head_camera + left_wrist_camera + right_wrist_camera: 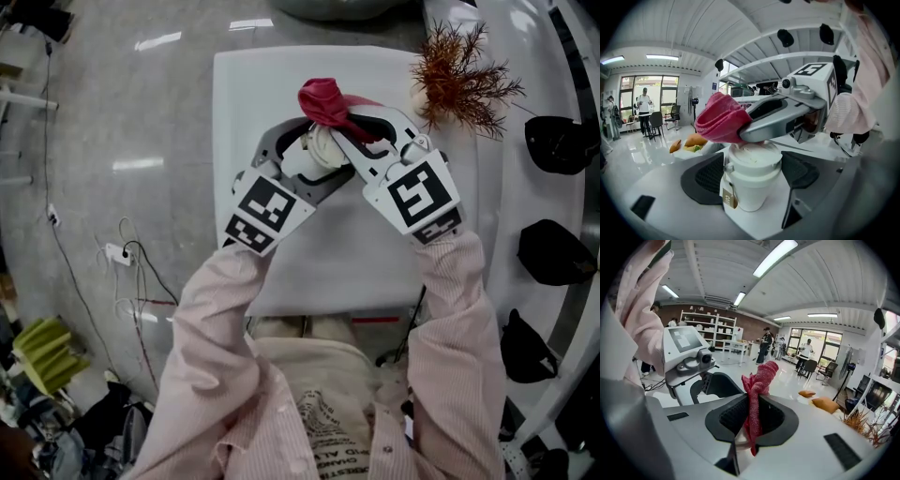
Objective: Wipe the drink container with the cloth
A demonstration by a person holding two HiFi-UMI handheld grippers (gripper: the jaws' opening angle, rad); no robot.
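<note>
A white lidded cup (753, 176) with a small brown tag stands between the pads of my left gripper (752, 174), which is shut on it. In the head view the cup (323, 150) is mostly hidden between the two grippers above the white table (309, 253). My right gripper (751, 420) is shut on a red cloth (757, 397). The cloth (721, 118) bunches out past the jaw tips and rests on the cup's lid. From above the cloth (325, 101) shows at the tips of the right gripper (349, 131), with the left gripper (305, 155) just beside it.
A dried orange-brown plant (461, 77) stands at the table's far right corner. White shelving with black caps (560, 142) runs along the right. Cables and a power strip (117, 253) lie on the floor to the left. People stand far off in the room.
</note>
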